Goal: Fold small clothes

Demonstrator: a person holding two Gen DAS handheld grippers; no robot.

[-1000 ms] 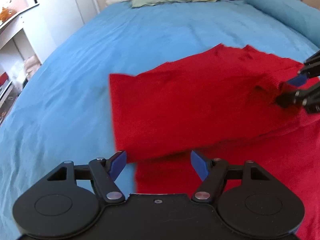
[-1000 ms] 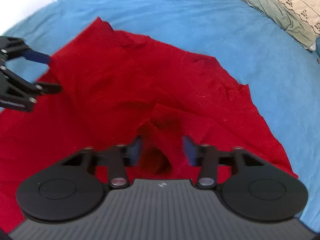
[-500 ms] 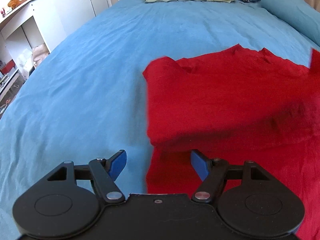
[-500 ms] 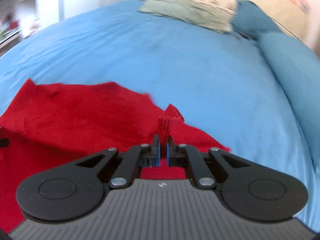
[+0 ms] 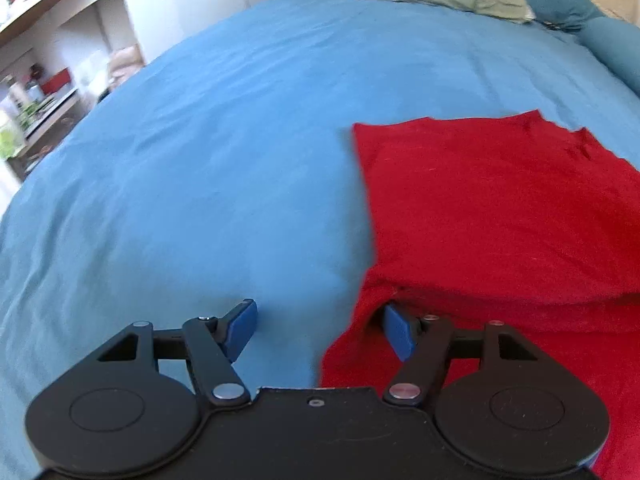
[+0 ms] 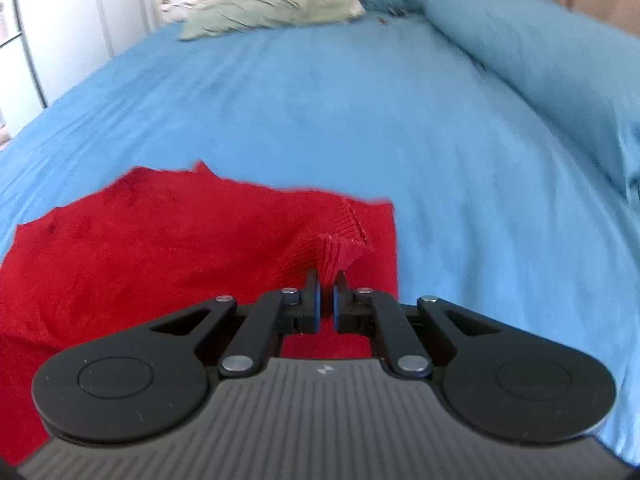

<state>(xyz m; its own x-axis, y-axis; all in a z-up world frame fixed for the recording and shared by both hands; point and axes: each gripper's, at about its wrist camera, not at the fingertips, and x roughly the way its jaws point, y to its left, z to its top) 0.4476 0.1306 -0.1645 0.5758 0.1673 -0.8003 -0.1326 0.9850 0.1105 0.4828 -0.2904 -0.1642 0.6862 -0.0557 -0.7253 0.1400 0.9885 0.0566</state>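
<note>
A red knit garment (image 5: 492,216) lies partly folded on the blue bed sheet (image 5: 208,168); it also shows in the right wrist view (image 6: 168,248). My left gripper (image 5: 320,328) is open and low at the garment's near left edge, its right pad under a fold of red cloth, its left pad over bare sheet. My right gripper (image 6: 325,296) is shut on a ribbed edge of the garment (image 6: 340,246), which bunches up between the pads near the garment's right corner.
Pillows (image 6: 272,4) lie at the head of the bed, and a blue bolster (image 6: 536,36) runs along the right side. White shelves and a cupboard (image 5: 60,60) stand beyond the bed's left edge.
My right gripper has closed on the garment's ribbed edge and carried it over, so the fold now lies flatter. My left gripper has dropped lower to the garment's near left edge.
</note>
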